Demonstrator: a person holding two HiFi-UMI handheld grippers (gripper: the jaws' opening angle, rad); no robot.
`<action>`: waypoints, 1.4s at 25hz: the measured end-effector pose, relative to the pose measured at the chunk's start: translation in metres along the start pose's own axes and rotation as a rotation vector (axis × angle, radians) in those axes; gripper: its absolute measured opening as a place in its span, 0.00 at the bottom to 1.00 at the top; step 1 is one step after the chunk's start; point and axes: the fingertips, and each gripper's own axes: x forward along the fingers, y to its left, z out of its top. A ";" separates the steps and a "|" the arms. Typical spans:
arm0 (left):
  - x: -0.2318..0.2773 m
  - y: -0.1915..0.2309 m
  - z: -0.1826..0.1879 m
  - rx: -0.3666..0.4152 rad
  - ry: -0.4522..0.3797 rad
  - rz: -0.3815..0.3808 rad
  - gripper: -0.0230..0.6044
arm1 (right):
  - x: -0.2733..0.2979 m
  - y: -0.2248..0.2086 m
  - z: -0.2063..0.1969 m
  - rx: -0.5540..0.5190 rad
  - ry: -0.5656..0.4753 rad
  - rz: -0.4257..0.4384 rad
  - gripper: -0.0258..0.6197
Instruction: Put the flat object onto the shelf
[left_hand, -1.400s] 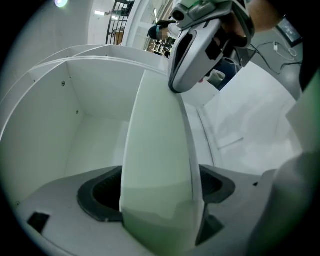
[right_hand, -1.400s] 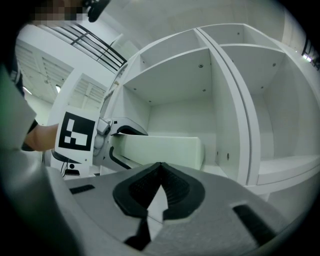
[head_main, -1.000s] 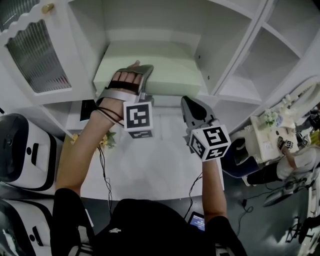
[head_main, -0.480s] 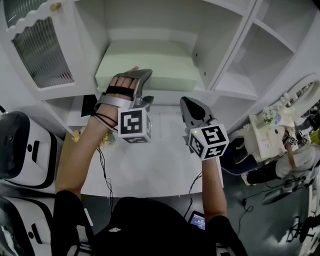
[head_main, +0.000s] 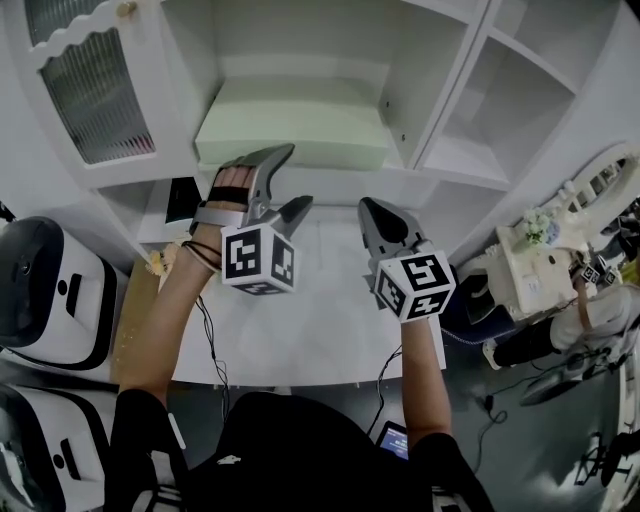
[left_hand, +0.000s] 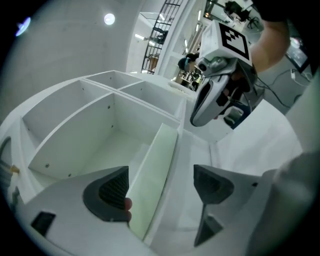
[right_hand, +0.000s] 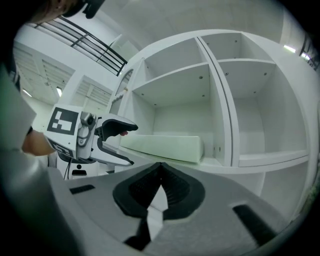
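Wide open on the left gripper (left_hand: 160, 184), nothing pinched, just framing the near edge of the pale green pad (left_hand: 150, 175), with one jaw right beside that edge; can't tell whether actually touching. Squeezed together on the right gripper (right_hand: 160, 167), holding nothing at all, hanging over the white table (head_main: 320, 320) a little off to the right. As for the pad itself: lying flat in the open cubby of the white cabinet, resting on the shelf (head_main: 300, 178), long side facing out and filling most of the width. So basically looks done, or very close to it. Maybe worth a nudge deeper in case of any overhang at the front, hard to say from here. Handling-wise, looks like a foam or cushion slab: thick, squared off, probably light and a bit squishy, not fragile, matte enough not to slip. Would grab along the front long edge, somewhere near the middle, top and bottom faces between the jaws, spread nearly all the way given that thickness. Wouldn't bother pinching a corner, likely to sag or twist from there. Also worth minding the glass door (head_main: 95, 95) just left of the cubby, pretty near the left arm.
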 end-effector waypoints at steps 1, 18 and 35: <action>-0.005 -0.001 0.002 -0.038 -0.013 -0.001 0.68 | -0.003 0.001 0.000 0.002 0.000 0.000 0.04; -0.081 -0.014 0.003 -0.413 -0.062 0.213 0.19 | -0.062 0.023 -0.016 0.030 0.016 -0.002 0.04; -0.139 -0.035 0.000 -0.766 -0.074 0.276 0.06 | -0.093 0.046 -0.029 0.002 0.025 0.025 0.04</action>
